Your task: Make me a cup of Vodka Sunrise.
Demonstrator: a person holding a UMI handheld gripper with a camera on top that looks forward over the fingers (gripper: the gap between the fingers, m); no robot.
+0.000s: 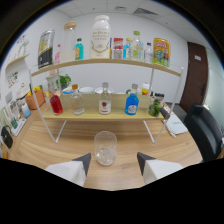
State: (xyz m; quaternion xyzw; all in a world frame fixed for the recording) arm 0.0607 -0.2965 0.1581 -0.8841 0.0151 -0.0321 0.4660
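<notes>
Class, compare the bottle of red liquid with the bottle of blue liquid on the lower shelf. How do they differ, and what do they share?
The red bottle holds red liquid; the blue bottle holds blue. The red bottle stands toward the shelf's far end on one side of the clear glass; the blue bottle stands on the other side, nearer the middle. The red bottle looks slimmer, the blue bottle rounder. Both stand upright on the lower shelf, beyond the open gripper.

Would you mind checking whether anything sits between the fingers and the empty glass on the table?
Nothing visible does. The glass stands on the bare table just ahead of the open gripper, in line with the gap between its fingers.
</notes>
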